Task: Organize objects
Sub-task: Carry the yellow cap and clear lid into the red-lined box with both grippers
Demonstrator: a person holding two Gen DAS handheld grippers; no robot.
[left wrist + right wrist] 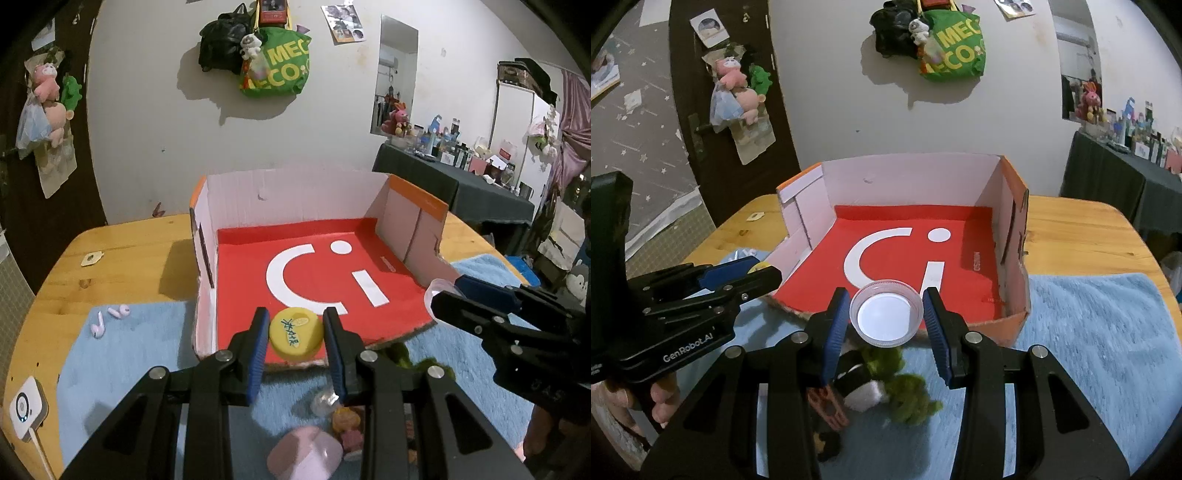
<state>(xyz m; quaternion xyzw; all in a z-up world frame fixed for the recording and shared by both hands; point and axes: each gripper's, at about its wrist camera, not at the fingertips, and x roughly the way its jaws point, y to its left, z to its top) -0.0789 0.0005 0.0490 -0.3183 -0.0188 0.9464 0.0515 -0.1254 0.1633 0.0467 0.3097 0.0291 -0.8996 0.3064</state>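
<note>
Earbuds [110, 319] show only leftward (left hand-held gripper [295, 334] clamps yellow cap [293, 334], right hand-held gripper [885, 317] clear lid [885, 317]).

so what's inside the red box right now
The red box holds nothing on its visible floor, only the white printed logo. The near edge is partly covered by the yellow cap in the left tool and the clear lid in the right tool.

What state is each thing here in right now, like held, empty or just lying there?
Yellow cap: held between the left gripper's fingers.
Clear lid: held between the right gripper's fingers.
Cardboard box: open-topped, front side open, nothing inside.
Earbuds: lying loose on the blue towel.
Green plush toy: lying on the towel.
</note>
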